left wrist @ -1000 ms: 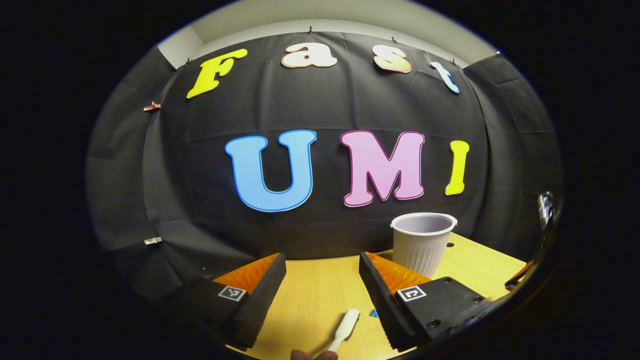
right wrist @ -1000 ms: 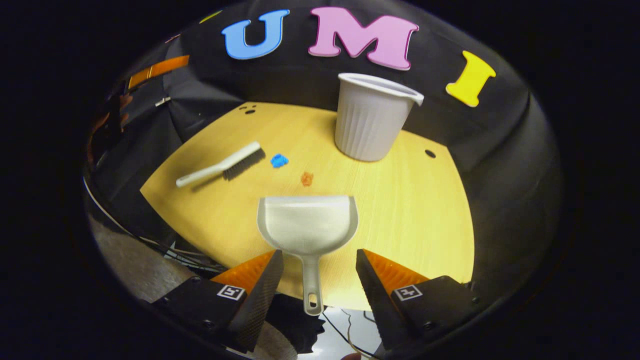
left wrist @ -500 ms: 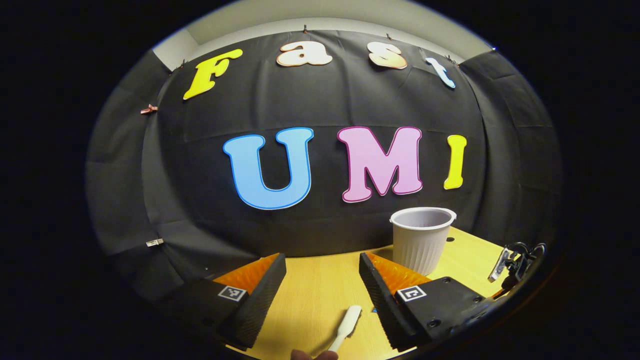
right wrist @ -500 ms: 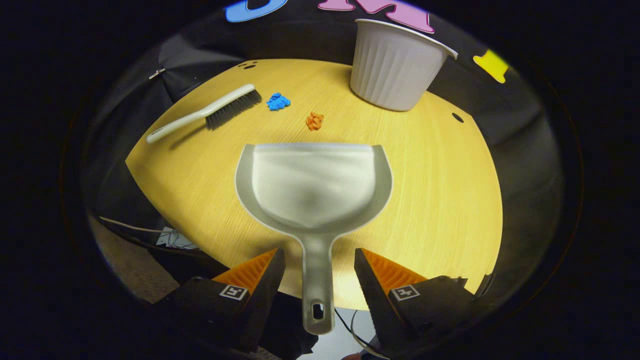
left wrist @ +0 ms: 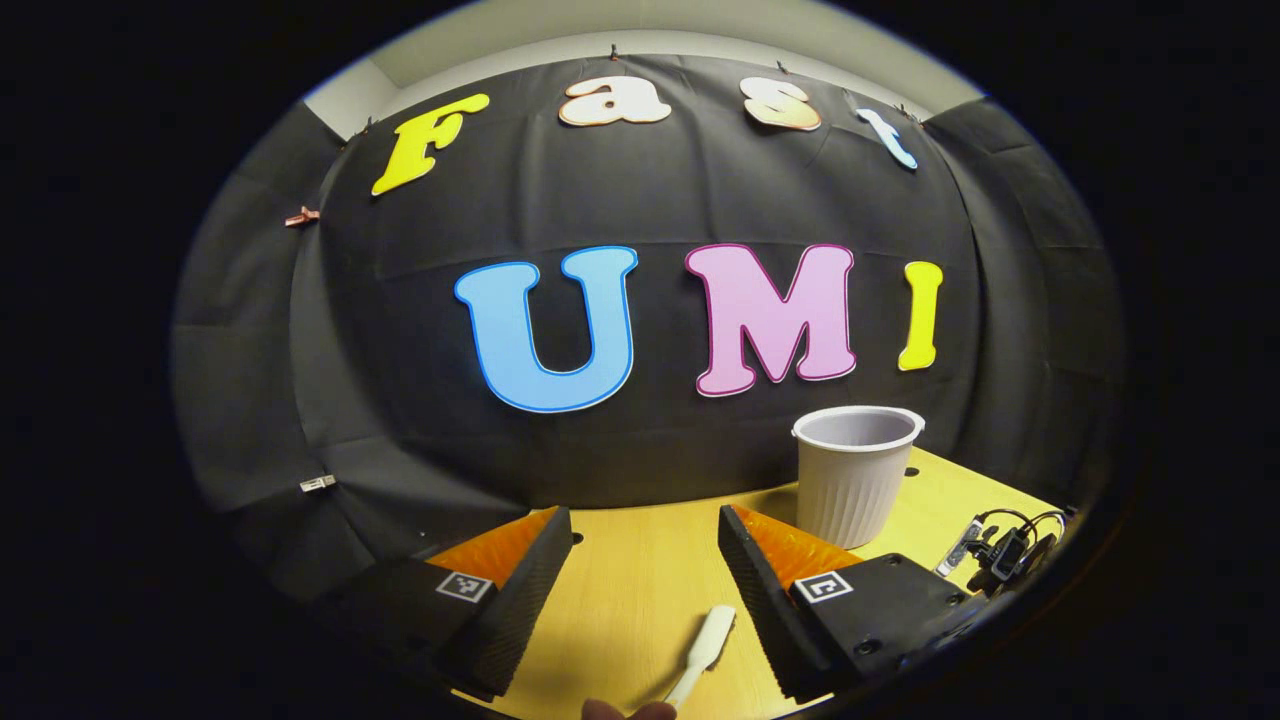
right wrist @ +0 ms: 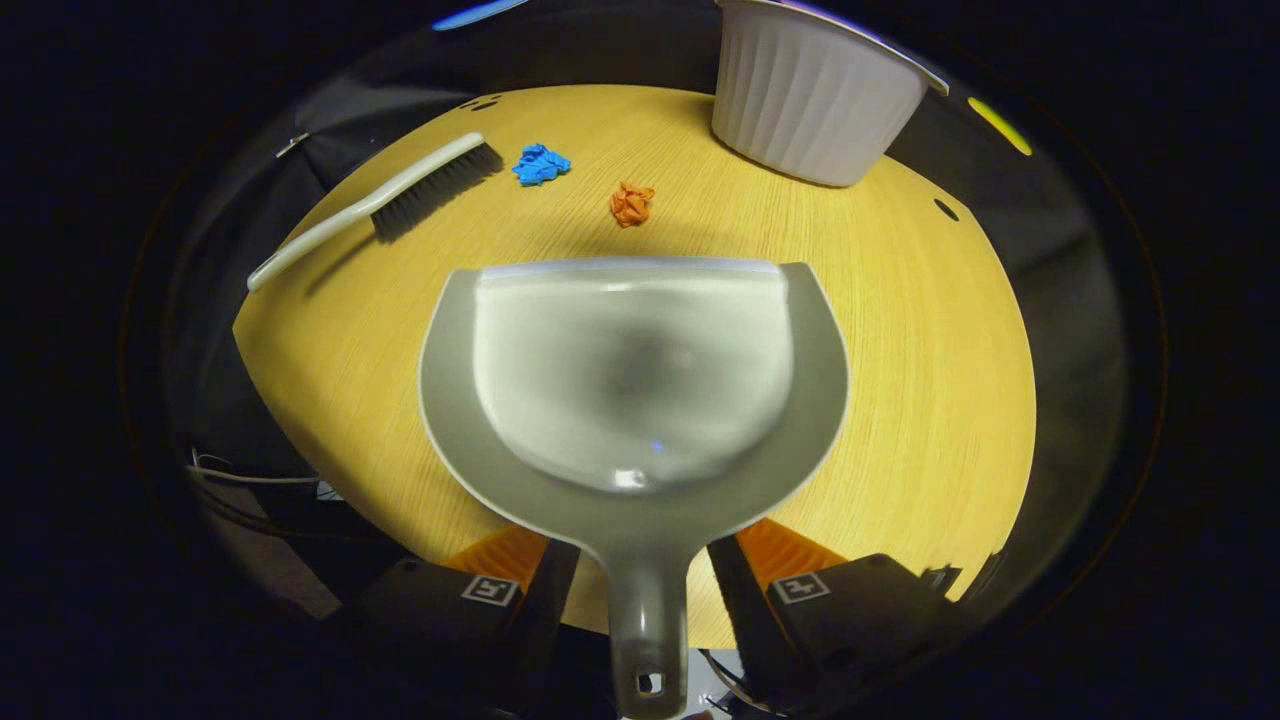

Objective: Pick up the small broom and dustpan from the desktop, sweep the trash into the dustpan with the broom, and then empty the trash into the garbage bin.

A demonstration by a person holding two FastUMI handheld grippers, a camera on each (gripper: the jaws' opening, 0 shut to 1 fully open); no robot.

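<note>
Right gripper view: the grey plastic dustpan (right wrist: 632,380) lies flat on the yellow wooden counter (right wrist: 930,400), its handle running down to 6 o'clock between the fingers of the right claw (right wrist: 640,580), which stand close beside the handle; whether they press it I cannot tell, since the pan hides their tips. At 10 o'clock lies the white small broom with black bristles (right wrist: 385,205); a blue crumpled scrap (right wrist: 540,163) and an orange crumpled scrap (right wrist: 631,202) sit beyond the pan. The white ribbed garbage bin (right wrist: 815,95) at 1 o'clock is cut off on top.

Left gripper view: the left claw (left wrist: 645,570) stands wide, with a white handle (left wrist: 703,650) between its fingers, cut off at 6 o'clock. The fingers' square markers hold no readable writing.
</note>
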